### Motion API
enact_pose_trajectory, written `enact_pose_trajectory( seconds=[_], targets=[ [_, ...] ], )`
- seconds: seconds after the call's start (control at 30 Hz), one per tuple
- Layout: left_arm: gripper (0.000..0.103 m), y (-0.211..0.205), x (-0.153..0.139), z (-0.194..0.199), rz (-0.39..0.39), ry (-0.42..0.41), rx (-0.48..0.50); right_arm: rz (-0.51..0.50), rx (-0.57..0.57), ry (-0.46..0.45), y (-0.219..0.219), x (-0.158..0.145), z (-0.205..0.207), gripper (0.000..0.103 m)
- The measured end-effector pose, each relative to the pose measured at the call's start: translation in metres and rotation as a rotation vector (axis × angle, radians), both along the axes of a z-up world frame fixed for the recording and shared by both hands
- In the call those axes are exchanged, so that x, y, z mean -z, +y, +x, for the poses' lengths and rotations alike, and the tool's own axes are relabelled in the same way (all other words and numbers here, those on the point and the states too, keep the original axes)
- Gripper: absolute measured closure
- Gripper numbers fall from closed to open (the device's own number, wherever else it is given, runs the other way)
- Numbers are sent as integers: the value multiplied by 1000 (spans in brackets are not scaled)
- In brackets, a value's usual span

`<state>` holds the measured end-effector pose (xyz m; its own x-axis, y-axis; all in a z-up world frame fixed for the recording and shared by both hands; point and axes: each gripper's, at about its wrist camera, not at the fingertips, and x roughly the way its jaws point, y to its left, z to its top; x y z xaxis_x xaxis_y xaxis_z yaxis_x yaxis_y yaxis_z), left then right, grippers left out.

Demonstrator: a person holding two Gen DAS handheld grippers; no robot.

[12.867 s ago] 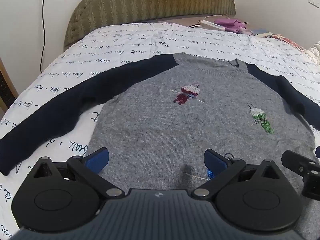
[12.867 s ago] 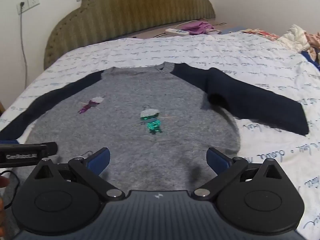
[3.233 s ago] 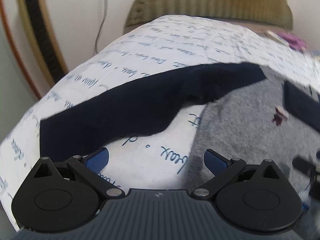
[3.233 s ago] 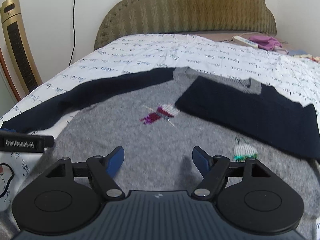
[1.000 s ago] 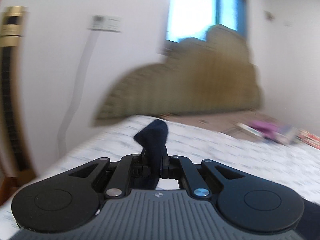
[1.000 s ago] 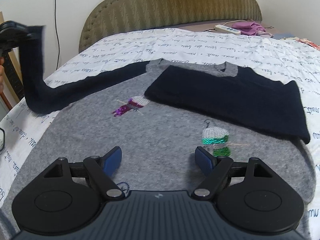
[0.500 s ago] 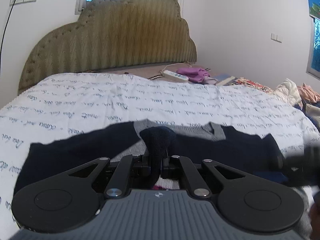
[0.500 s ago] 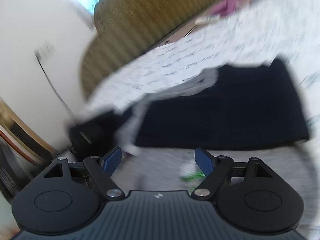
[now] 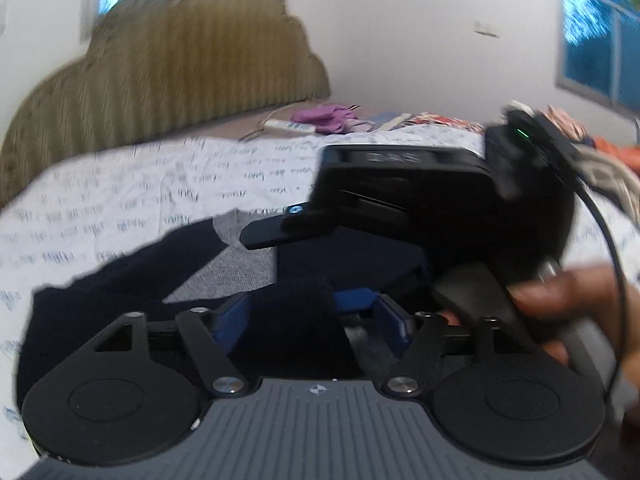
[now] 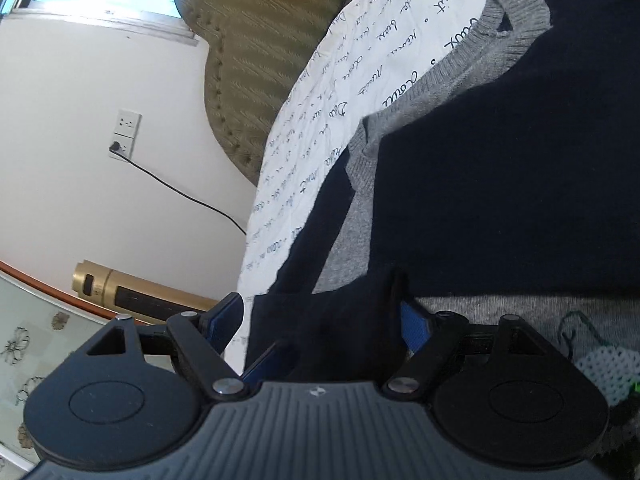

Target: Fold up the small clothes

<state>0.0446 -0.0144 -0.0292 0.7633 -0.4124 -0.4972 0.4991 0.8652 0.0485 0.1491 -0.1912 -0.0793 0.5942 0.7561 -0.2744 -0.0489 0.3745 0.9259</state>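
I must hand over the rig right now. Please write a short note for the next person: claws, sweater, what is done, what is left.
Left claw: jaws opening, second sleeve between them, not pinched.
Right claw: open, the same sleeve between its pads.
Grey sweater lies on the bed.
Done: first sleeve folded across the chest.
Left: lay the second sleeve flat, then probably fold the body.
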Motion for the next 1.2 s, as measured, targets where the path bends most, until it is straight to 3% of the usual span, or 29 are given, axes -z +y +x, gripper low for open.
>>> enact_pose_trajectory(
  seconds=[0.07, 0.1, 0.13, 0.17, 0.2, 0.23, 0.4, 0.63, 0.9, 1.2],
  targets=[
    [24, 0, 1, -11, 63, -45, 19, -27, -7, -11, 4, -3, -1, 23],
    [19, 1, 2, -14, 93, -63, 23, -49, -8, -16, 6, -5, -1, 32],
    [18, 2, 4, -17, 119, -80, 22, -75, -7, -15, 6, -7, -2, 53],
    [18, 3, 6, -19, 142, -93, 19, -106, -7, -3, 8, -8, 0, 65],
    [18, 3, 7, -20, 163, -102, 17, -134, -8, 19, 8, -7, 1, 84],
    [18, 4, 8, -21, 179, -106, 15, -157, -14, 31, 8, -6, 0, 93],
    [16, 10, 8, -14, 200, -110, -31, -277, 11, -28, 9, -27, -2, 97],
    [12, 24, -1, 9, 126, -44, -108, -425, 141, -125, -35, -68, 3, 97],
    [12, 33, 4, 20, 121, 24, -143, -474, 234, -60, -83, -53, -6, 97],
    [10, 43, 4, 27, 123, 66, -189, -510, 244, -8, -90, -33, -13, 97]
  ],
)
